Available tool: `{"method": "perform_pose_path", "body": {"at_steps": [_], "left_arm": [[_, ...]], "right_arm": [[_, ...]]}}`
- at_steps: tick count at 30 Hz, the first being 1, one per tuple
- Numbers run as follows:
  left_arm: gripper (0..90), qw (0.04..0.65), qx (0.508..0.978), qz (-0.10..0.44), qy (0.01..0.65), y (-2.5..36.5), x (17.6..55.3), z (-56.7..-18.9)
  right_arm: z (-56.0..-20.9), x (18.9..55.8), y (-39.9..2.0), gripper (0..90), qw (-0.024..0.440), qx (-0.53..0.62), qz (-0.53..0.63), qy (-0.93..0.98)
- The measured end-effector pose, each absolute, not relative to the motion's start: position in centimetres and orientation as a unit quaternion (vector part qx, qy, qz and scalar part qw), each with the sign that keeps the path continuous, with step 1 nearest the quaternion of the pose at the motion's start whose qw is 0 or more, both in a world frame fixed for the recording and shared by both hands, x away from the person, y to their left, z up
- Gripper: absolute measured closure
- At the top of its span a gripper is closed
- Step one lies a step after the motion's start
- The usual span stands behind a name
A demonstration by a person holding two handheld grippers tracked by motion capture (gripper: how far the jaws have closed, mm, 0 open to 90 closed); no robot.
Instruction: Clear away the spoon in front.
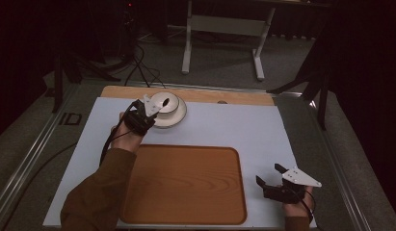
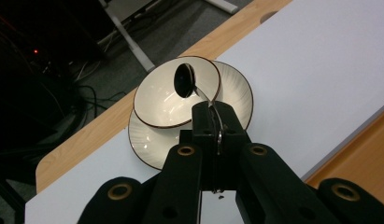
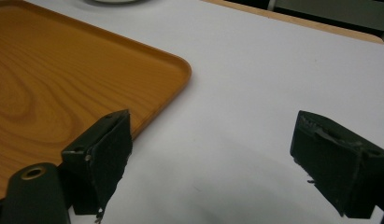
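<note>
Two grippers at work over one white table [image 1: 263, 130], nearest the person first. Right gripper [image 1: 272, 174] low at the near right corner, resting just right of the wooden tray [image 1: 186, 183], jaws spread wide with nothing between them; in the right gripper view, bare white tabletop between the two black pads [image 3: 108, 156] and the tray's rounded corner [image 3: 175, 70] just beside the left-hand one. Tray lying flat at the near middle of the table, its surface bare. Further out, on the left, a brown sleeve [image 1: 97, 187] and a hand leading to the left gripper [image 1: 154, 111], lifted over the dishes at the far left of the table. Jaws there pressed fully together on the thin metal handle of a spoon [image 2: 199, 91], seen plainly in the left gripper view: handle clamped between the pads, dark bowl end of the spoon hanging over the inside of the bowl [image 2: 166, 100], possibly just clear of the glaze, though hard to tell from this angle. Bowl cream with a dark rim, sitting on a cream plate [image 2: 236, 93], shifted toward one side of it. Plate close to the far wooden edge [image 1: 234, 96] of the table, well apart from the tray. Beyond that, grey floor, cables and the white legs of another table [image 1: 222, 43].
</note>
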State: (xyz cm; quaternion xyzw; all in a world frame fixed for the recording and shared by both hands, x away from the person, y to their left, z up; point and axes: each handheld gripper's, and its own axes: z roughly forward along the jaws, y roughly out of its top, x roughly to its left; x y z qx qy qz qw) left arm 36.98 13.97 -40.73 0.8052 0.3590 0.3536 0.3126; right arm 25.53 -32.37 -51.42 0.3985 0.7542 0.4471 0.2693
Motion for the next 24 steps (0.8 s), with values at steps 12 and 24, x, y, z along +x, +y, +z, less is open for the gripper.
{"method": "perform_pose_path", "body": {"at_steps": [12, 24], "left_arm": [[89.3, 0.325, 0.801, 0.351, 0.359, 14.9, 35.3, -40.8], [89.3, 0.336, 0.796, 0.35, 0.361, 16.0, 33.5, -40.9]], "right_arm": [[-51.4, 25.5, -32.3, 12.6, 0.27, 0.397, 0.448, 0.754], [-51.3, 25.4, -32.4, 12.6, 0.271, 0.396, 0.453, 0.752]]}}
